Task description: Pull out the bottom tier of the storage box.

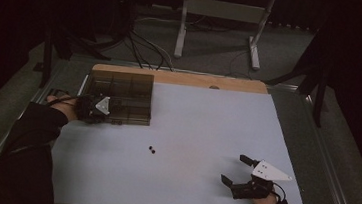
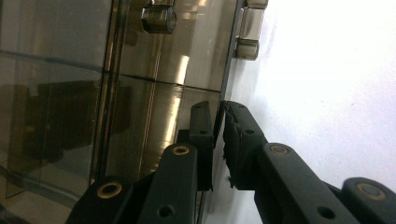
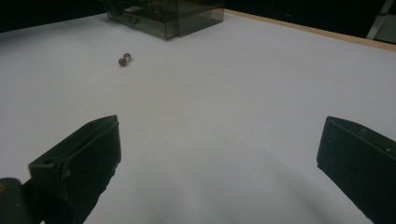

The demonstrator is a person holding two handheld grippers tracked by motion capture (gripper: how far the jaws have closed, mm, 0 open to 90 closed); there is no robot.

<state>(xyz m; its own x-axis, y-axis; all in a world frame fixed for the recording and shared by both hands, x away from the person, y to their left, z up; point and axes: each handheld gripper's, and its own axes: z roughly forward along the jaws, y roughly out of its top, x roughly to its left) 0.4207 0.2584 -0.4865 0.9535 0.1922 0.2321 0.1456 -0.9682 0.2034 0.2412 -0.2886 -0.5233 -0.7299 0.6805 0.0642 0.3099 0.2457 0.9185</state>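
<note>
Left tool: jaws pinched on the near wall of the smoky clear box at the bench's far left. Right tool: jaws wide apart, empty, near right. 2 small dark beads lie mid-bench, apparently yet to be collected.

Probably a lab or recording studio, though the dim view hides much; black curtains, floor cables, a bare white table under the fingers.
</note>
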